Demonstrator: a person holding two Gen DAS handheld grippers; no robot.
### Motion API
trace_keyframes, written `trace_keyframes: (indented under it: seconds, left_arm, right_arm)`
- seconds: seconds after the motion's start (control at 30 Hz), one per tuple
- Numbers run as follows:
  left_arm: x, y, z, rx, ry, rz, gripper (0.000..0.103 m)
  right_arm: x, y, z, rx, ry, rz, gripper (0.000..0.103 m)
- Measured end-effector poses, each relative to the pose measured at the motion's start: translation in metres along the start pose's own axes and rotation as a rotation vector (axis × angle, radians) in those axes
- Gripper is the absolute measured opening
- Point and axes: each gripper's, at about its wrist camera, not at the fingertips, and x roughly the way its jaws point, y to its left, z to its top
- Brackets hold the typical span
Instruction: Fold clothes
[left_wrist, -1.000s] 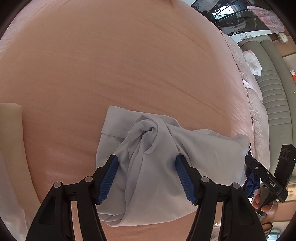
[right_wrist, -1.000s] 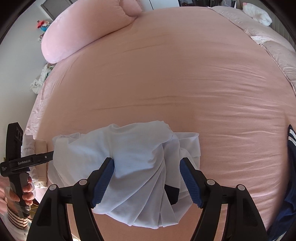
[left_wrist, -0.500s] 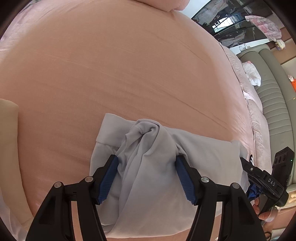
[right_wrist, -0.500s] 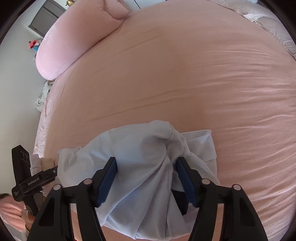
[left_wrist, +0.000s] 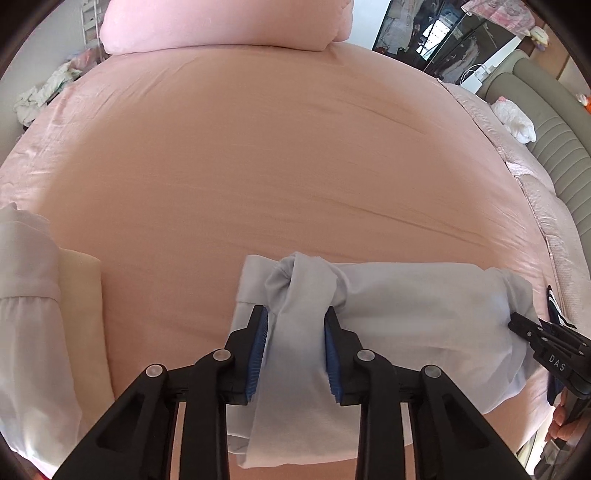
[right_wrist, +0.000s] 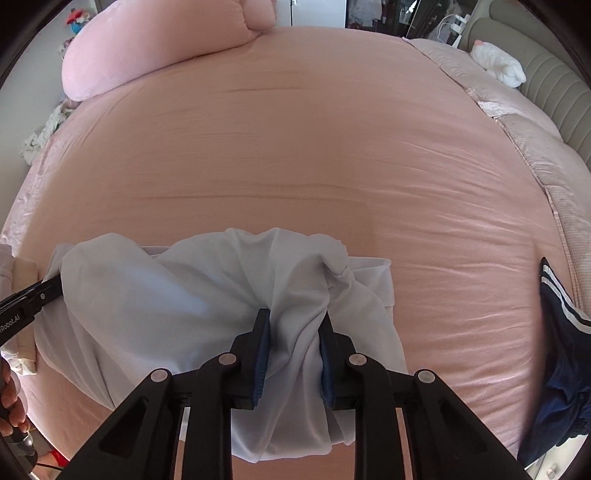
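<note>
A pale blue garment (left_wrist: 424, 306) lies bunched near the front edge of the pink bed (left_wrist: 258, 147). My left gripper (left_wrist: 295, 321) is at its left end. Its jaws are closing and the blue pads press a twisted bundle of the cloth between them. At the right end of the same garment (right_wrist: 166, 295) is my right gripper (right_wrist: 295, 325). Its jaws are closing too, with a gathered fold pinched between the pads. The right gripper (left_wrist: 543, 343) shows at the cloth's far end in the left wrist view. In the right wrist view the left gripper (right_wrist: 33, 299) shows at the left.
A long pink pillow (right_wrist: 147, 48) lies at the head of the bed. Folded cream and white clothes (left_wrist: 77, 295) sit to the left of the garment. A navy garment with white stripes (right_wrist: 561, 332) lies to its right. A grey-green sofa (left_wrist: 554, 122) stands beyond the bed's right side.
Both grippers' jaws have narrowed onto bunched cloth. Both cameras have tilted up, so more of the bed and the pillow shows. The garment is drawn out into a longer roll.
</note>
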Motion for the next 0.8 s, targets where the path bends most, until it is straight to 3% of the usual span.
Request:
trace_keyframes:
  seconds: [0.17,0.27,0.37,0.4,0.5,0.6,0.8]
  left_arm:
    - [0.007,0.011,0.003,0.044,0.039,0.018,0.027]
    - [0.009,-0.006,0.008,0.076,0.043,0.033,0.026]
    - [0.004,-0.01,0.014,0.012,0.079,-0.073,0.027]
    - [0.004,-0.008,0.018,-0.021,0.102,-0.118,0.029]
    - [0.003,-0.003,0.033,-0.095,0.127,-0.198,0.056]
    - [0.002,-0.001,0.046,-0.121,0.099,-0.212,0.057]
    - [0.028,0.0,0.056,-0.167,0.176,-0.232,0.057]
  right_arm:
    - [0.007,-0.009,0.005,-0.002,0.019,-0.007,0.022]
    - [0.008,-0.008,0.008,-0.018,0.026,0.003,0.022]
    - [0.012,-0.017,0.016,-0.015,0.062,0.077,0.033]
    - [0.01,-0.02,0.017,-0.01,0.071,0.101,0.041]
    - [-0.003,-0.032,0.021,0.022,0.06,0.163,0.067]
    - [-0.013,-0.048,0.03,0.084,0.022,0.232,0.068]
    - [-0.002,-0.067,0.046,0.156,0.047,0.207,0.068]
